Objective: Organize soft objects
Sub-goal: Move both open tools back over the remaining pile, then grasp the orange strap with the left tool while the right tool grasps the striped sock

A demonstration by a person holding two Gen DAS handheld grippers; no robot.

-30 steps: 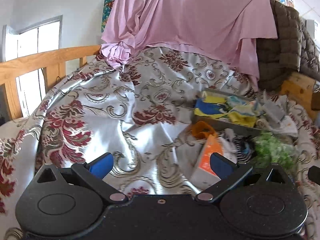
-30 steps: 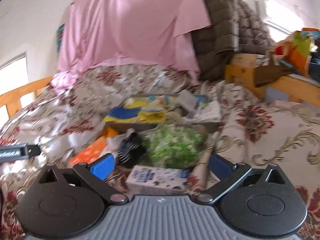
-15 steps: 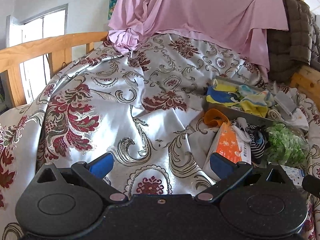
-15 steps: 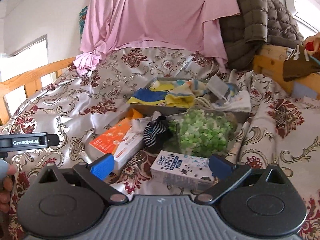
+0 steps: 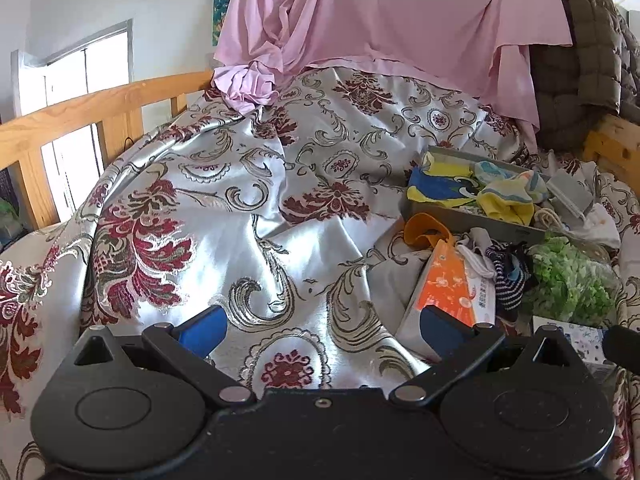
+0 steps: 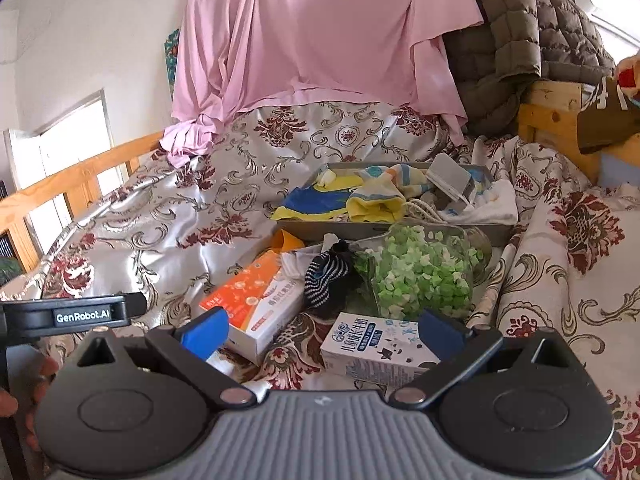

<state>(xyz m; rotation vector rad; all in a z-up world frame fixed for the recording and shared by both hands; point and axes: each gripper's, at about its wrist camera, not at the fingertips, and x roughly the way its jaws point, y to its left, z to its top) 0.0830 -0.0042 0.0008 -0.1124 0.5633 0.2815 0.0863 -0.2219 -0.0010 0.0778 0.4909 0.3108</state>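
— Two grippers, both with jaws spread wide and nothing between them. The left gripper hangs over bare bedspread; the right gripper hangs over the pile of clutter.

— Where are the soft things?

— Mostly in the grey tray at about twelve o'clock from the right gripper. Its long axis runs nine to three. Inside lie a blue and yellow cloth at the nine o'clock end and a yellow sock beside it, toe end toward six o'clock.

— And outside the tray?

— One striped sock is bunched up just in front of it, touching the bag of green bits on its three o'clock side. An orange tissue pack lies at its nine o'clock, long axis running from seven toward one.

— Anything nearer?

— A milk carton lies on its side, just ahead of the right gripper's blue fingertips, long axis nine to three.
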